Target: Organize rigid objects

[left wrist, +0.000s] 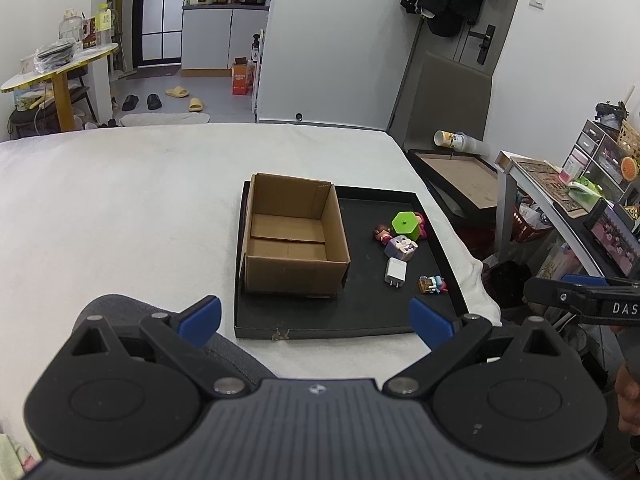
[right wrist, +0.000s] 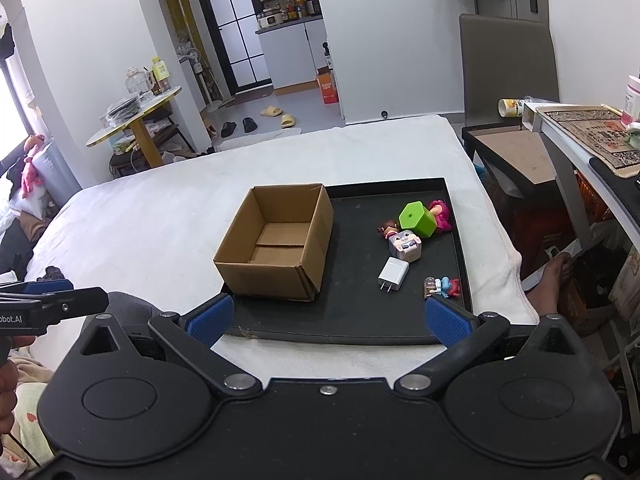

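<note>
left wrist view has our left tool (left wrist: 314,320) hanging wide open and holding nothing, just short of the near edge of the black tray (left wrist: 360,320) that lies on the bed (left wrist: 120,200). our right tool (right wrist: 326,318) is spread open and empty as well, also back from the tray.

the cardboard box (right wrist: 276,240) sits open on the tray's left half, with nothing in it that we can see. the things to sort lie loose on the right half: a green block (right wrist: 416,218) touching a pink doll (right wrist: 442,212), a small brown-haired figure (right wrist: 386,228), a cube toy (right wrist: 405,245), a white charger (right wrist: 394,274) and, nearest us, a little blue and red figure (right wrist: 444,286), probably with a bottle part, though it is too small to tell.

we judge nothing is packed yet. the far cluster is crowded, so closing on one piece could knock its neighbours. the charger lies flat and may slip from the pads. the soft bed may let the tray tilt if we press down.
</note>
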